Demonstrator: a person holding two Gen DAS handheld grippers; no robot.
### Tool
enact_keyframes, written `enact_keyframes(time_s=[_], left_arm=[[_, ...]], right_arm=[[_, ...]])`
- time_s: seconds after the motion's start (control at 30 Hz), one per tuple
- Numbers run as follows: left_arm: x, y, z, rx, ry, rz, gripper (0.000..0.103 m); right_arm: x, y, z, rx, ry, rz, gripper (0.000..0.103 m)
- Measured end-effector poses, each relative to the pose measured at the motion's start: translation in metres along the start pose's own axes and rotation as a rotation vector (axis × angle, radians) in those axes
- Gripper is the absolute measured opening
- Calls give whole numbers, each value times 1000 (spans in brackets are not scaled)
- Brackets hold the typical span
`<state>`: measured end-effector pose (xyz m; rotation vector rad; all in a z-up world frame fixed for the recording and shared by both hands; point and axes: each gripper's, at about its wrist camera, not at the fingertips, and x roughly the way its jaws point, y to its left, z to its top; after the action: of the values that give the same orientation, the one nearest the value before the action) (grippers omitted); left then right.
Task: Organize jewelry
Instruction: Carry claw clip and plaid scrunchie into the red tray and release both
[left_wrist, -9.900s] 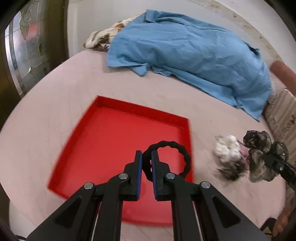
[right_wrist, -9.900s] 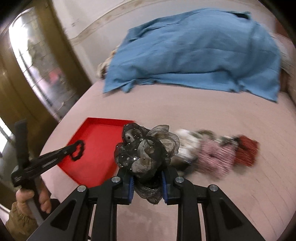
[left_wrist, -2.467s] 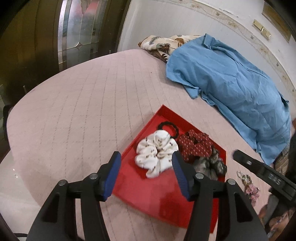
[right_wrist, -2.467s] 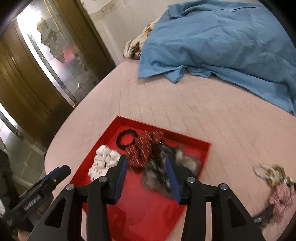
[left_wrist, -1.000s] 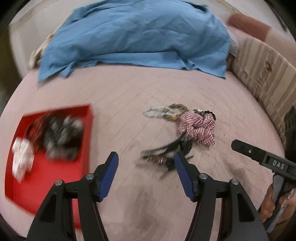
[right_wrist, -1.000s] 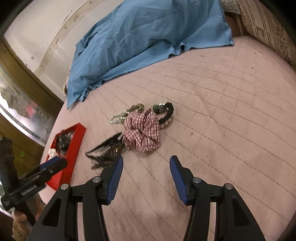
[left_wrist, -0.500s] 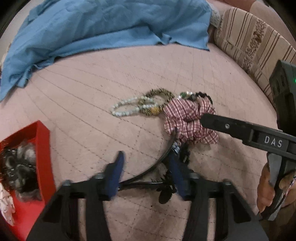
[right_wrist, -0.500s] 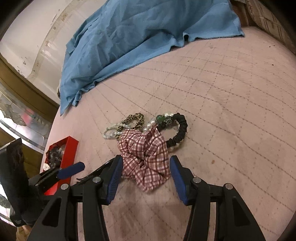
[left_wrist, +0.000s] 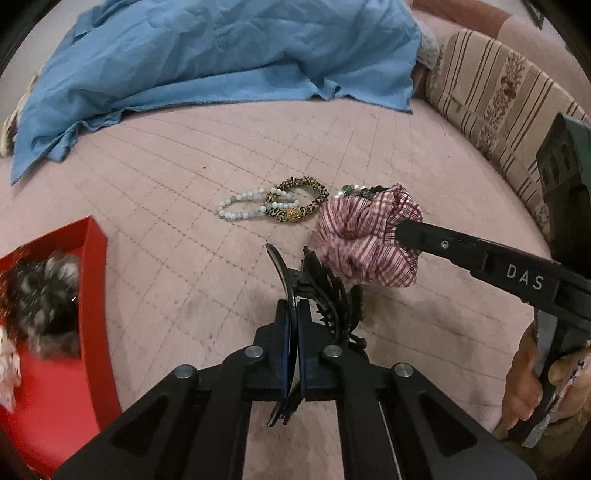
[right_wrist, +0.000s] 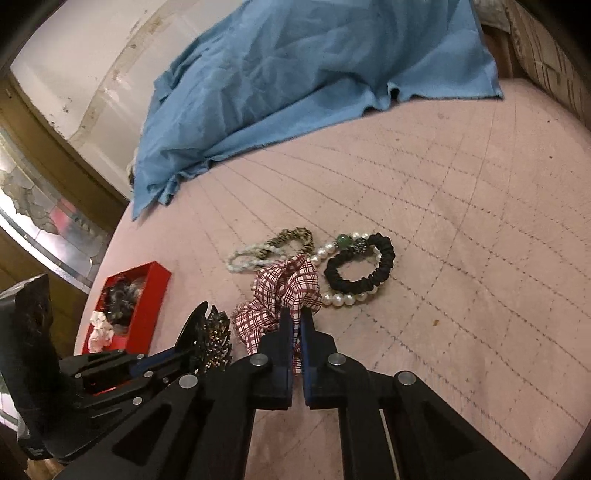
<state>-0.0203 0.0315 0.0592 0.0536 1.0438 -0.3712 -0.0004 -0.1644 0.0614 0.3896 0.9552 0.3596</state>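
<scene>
My left gripper (left_wrist: 294, 306) is shut on a black hair clip (left_wrist: 325, 288), which also shows in the right wrist view (right_wrist: 210, 336). My right gripper (right_wrist: 296, 321) is shut on a red plaid scrunchie (right_wrist: 280, 295), seen in the left wrist view (left_wrist: 365, 236) held just above the pink bedcover. A red tray (left_wrist: 92, 295) at the left holds several scrunchies, a grey one (left_wrist: 44, 295) among them. A white bead bracelet (left_wrist: 243, 206), a leopard-print band (left_wrist: 303, 192), a pearl bracelet (right_wrist: 343, 297) and a black scrunchie (right_wrist: 362, 266) lie on the cover.
A blue cloth (left_wrist: 207, 55) covers the far side of the bed. A striped cushion (left_wrist: 498, 96) lies at the right. A wooden door with patterned glass (right_wrist: 44, 206) stands at the left beyond the bed edge. The tray also shows in the right wrist view (right_wrist: 147, 306).
Both grippers were open and have shut: the left on the black hair clip, the right on the plaid scrunchie, which is now lifted slightly off the cover.
</scene>
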Motion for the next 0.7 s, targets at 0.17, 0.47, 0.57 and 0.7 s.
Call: enact_keyframes(time_s=[0.17,0.47,0.57,0.7], left_arm=[[-31,5,-14,-54,-42,-7,4],[-87,31,-47,-196,-131,48,4],[-104,45,-57,-241,-153,76,4],[-121,68,-69,-301,-176,116,4]], right_arm=[[-29,7,-8,-12,-41,11,4],[-69,17,-28,-20,-84,21,4],[-76,24,-32,-27,-86,37,4],[-81,38,-39,-50,-83,57,4]])
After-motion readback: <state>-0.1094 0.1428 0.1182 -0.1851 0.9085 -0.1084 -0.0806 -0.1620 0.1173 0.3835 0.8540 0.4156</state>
